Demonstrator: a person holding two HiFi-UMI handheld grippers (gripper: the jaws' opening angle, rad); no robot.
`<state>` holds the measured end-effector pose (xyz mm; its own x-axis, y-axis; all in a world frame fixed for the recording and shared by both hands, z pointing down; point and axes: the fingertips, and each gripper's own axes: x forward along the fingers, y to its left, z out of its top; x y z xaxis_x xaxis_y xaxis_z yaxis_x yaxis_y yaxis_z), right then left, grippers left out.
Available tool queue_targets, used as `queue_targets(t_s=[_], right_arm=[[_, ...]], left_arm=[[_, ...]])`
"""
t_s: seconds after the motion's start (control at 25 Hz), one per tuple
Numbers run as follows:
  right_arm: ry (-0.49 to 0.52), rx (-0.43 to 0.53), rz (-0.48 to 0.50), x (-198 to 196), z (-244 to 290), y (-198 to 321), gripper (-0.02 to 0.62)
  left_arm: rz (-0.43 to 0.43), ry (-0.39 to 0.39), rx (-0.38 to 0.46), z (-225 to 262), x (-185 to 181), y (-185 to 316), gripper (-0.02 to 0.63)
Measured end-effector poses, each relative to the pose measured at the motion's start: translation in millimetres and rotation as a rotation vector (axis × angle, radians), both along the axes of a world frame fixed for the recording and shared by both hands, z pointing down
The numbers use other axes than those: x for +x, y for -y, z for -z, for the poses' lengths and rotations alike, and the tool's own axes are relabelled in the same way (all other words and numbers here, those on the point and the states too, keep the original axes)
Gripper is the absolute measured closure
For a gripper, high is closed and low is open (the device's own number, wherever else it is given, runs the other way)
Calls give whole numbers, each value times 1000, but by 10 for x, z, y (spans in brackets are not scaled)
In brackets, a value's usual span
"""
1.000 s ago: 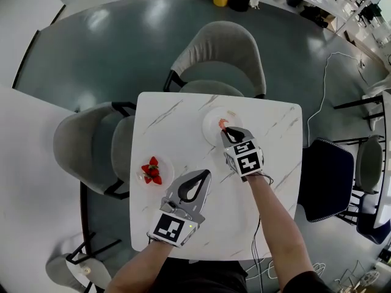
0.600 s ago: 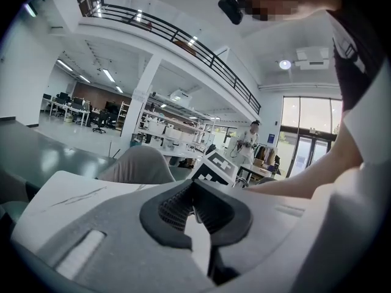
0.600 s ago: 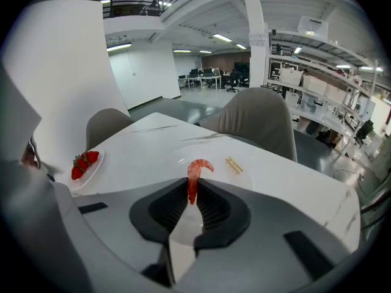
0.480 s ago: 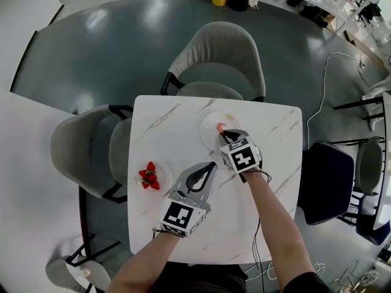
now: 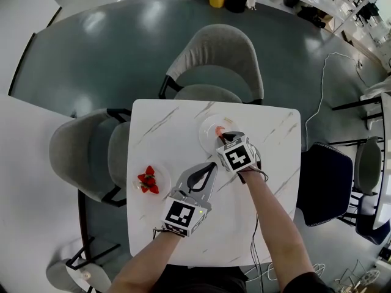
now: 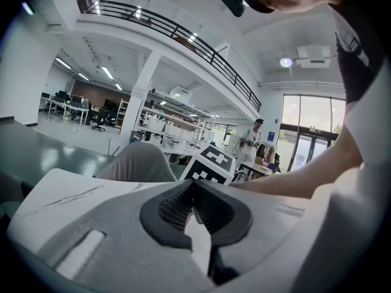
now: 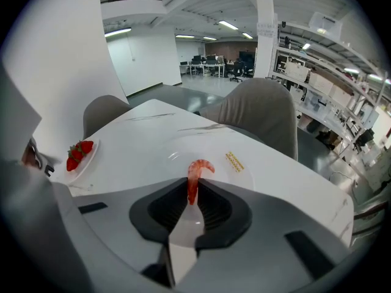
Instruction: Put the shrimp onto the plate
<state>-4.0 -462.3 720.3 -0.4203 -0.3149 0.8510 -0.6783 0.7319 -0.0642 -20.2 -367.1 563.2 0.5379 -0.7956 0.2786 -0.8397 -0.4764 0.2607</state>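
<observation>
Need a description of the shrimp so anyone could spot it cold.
On the white marble table, find the clear plate on the right half, near the far edge. There the right tongs pinch a curled orange-pink shrimp by one end. The red strawberries sit apart on the left plate.

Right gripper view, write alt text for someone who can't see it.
The right gripper is shut on an orange shrimp, held over a plate on a white marble table. Strawberries sit at the left, and a grey chair stands beyond.
</observation>
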Motion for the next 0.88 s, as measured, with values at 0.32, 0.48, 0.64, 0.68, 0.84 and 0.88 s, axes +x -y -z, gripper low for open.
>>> queue_targets(t_s=[0.32,0.48,0.64,0.68,0.84,0.88], right_arm=[[9,-18,5,-19,105,5,520],[91,27,-34,17,432,-77,522],[246,112,-90,38,934,-227,577],[291,132,-106,46,1073,-283,588],[435,208,-150,57,1593,-583,592],[458,226,-159,60,1710,-662,592]], left_arm=[[-1,1,2,32,-17,4,598],[-8,3,10,120,-6,-16,598],[-16,-2,24,312,6,-94,597],[-20,-4,28,372,17,-131,598],[-46,-10,46,646,82,-347,597],[-53,-10,51,719,101,-410,597]])
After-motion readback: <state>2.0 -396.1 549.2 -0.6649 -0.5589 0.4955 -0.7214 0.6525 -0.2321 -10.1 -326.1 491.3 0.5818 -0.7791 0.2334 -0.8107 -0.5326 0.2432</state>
